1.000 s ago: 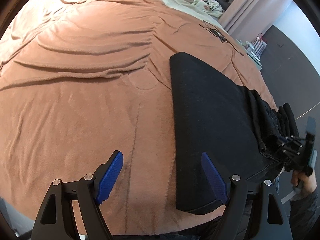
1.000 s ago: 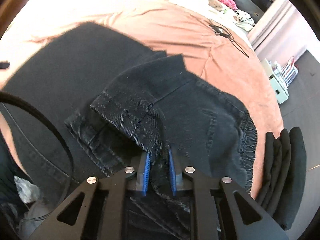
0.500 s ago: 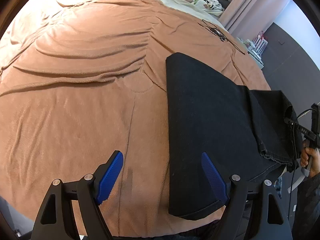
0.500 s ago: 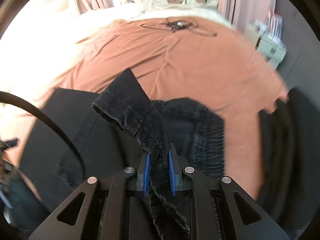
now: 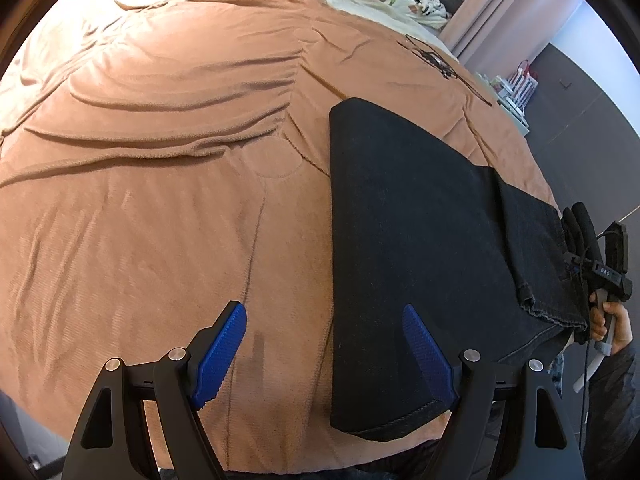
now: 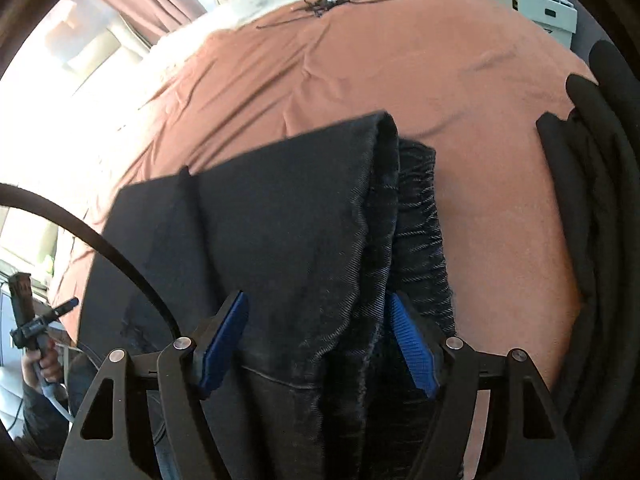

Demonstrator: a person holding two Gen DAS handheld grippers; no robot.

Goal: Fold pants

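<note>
- Right gripper (image 6: 316, 344) jaws have just been opening, letting the folded-over leg drop; denim between them, unpinched.
- Left gripper (image 5: 324, 356) wide open, empty.
- Pants (image 5: 420, 248) lie along the bed (image 5: 160, 200)'s near right edge.
- Next I'd judge: smooth, fold again.

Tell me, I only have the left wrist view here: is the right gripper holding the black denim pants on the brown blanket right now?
Observer: No. The right gripper stands open. Its jaws have just been opening, and the folded black denim pants lie unpinched between the blue pads.
Operator: What's under that top fold?
Observer: A gathered elastic waistband shows from beneath its right edge.
Operator: Anything beside the pants on that side?
Observer: A pile of folded dark garments lies to the right, with bare brown blanket between.
</note>
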